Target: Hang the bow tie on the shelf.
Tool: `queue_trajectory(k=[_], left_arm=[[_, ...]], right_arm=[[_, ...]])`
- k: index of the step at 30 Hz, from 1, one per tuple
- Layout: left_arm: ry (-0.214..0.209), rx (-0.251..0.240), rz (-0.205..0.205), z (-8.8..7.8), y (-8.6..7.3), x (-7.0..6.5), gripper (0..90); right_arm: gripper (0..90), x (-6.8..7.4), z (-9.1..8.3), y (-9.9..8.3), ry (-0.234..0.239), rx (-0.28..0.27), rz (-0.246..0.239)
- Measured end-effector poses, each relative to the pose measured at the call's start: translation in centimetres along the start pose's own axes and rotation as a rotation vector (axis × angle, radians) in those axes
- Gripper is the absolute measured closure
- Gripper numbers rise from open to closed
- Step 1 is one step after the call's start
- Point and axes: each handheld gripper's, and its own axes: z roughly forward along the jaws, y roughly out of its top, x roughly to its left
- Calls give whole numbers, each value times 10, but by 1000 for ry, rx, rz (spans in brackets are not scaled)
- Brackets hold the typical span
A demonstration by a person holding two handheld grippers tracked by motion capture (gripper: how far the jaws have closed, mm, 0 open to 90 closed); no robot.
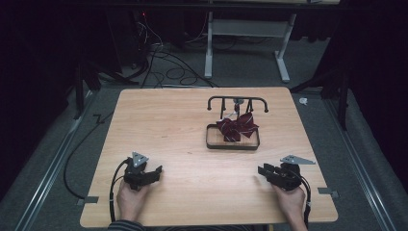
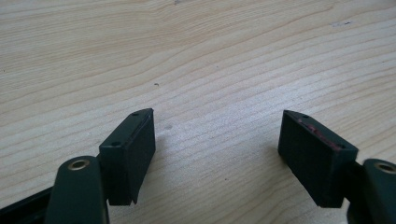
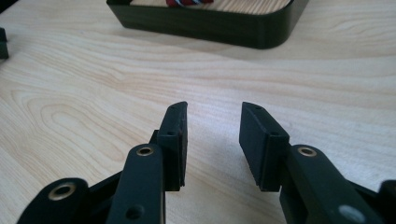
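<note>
A dark red striped bow tie (image 1: 237, 127) lies bunched in a shallow black tray (image 1: 233, 144) right of the table's middle, under a black wire rack (image 1: 237, 101). My left gripper (image 1: 155, 174) rests near the front left of the table, held by a hand, its jaws wide apart over bare wood (image 2: 217, 116). My right gripper (image 1: 262, 171) rests near the front right, jaws apart with nothing between them (image 3: 214, 109). In the right gripper view the tray's black wall (image 3: 210, 25) stands ahead, with a strip of the bow tie (image 3: 189, 2) above it.
The light wooden table (image 1: 183, 130) stands on grey carpet. Cables (image 1: 163, 62) and a white desk frame (image 1: 245, 29) lie beyond its far edge. A metal floor rail (image 1: 48, 178) runs along the left side.
</note>
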Motion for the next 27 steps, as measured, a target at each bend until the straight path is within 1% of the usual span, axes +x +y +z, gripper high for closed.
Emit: queue_trajectory(k=[5,9,13,15,16,18,19,20,27], left_arm=[[0,1,0,0,0,0,279],[0,0,1,0,0,0,279],[0,2,1,0,0,0,279],[0,2,1,0,0,0,278],[0,2,1,0,0,0,278],[-2,2,-1,0,0,0,277],[-4,2,-1,0,0,0,277],[-6,2,-2,-1,0,0,277],[-8,1,-3,-1,0,1,277]], right_arm=[[635,1,4,-4,-10,15,-2],[621,3,6,-5,-34,27,-12],[568,7,8,-4,-57,33,-47],[546,10,10,-3,-77,36,-80],[535,13,11,-3,-94,41,-107],[526,20,13,-3,-141,52,-159],[522,25,15,-4,-176,61,-199],[519,28,16,-4,-192,62,-223],[508,29,17,-4,-191,62,-217]])
